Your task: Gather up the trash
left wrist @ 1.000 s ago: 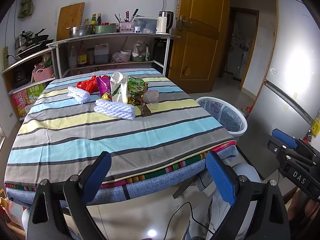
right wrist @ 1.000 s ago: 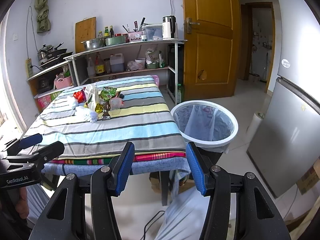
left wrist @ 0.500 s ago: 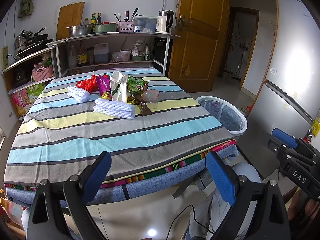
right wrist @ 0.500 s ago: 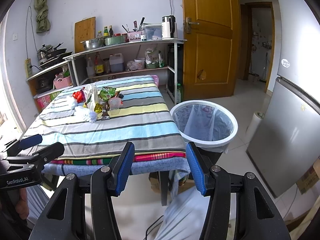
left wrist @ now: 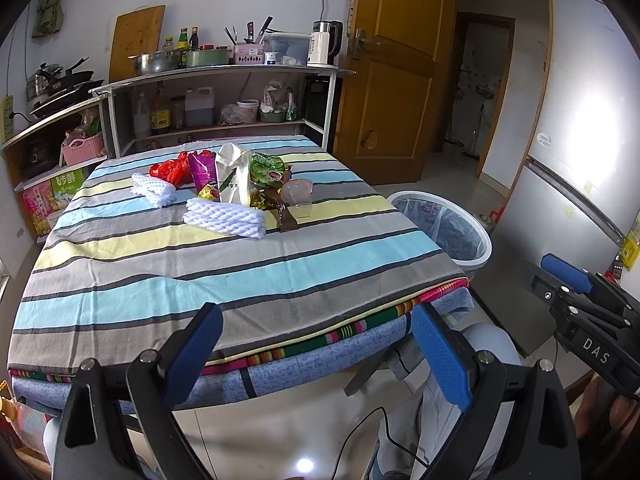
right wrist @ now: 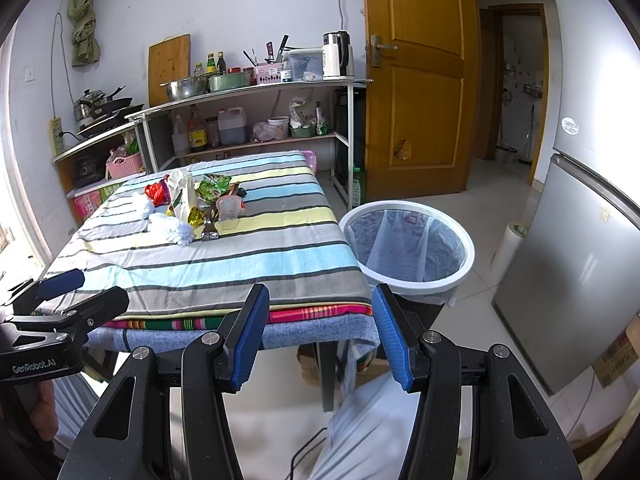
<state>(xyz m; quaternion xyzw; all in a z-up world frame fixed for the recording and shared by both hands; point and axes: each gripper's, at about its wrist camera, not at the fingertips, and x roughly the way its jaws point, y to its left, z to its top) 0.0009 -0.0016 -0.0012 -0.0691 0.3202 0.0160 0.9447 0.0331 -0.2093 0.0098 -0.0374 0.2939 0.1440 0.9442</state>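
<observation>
Both claws, left claw (left wrist: 316, 344) and right claw (right wrist: 318, 332), hang spread wide and empty short of the striped desk (left wrist: 224, 276); the trash pile (left wrist: 236, 188) lies at its far middle, white bin (right wrist: 408, 248) beside the desk's right edge

The left gripper (left wrist: 320, 350) is held level and pointing forward, its two blue-padded fingers (left wrist: 196, 344) spread wide with nothing between them. The right gripper (right wrist: 318, 332) sits in the same forward pose, its blue pads (right wrist: 248, 334) parted by a narrower gap, also holding nothing. Each shows at the edge of the other's view: the right one off to the left gripper's right, the left one off to the right gripper's left, well apart from each other
</observation>
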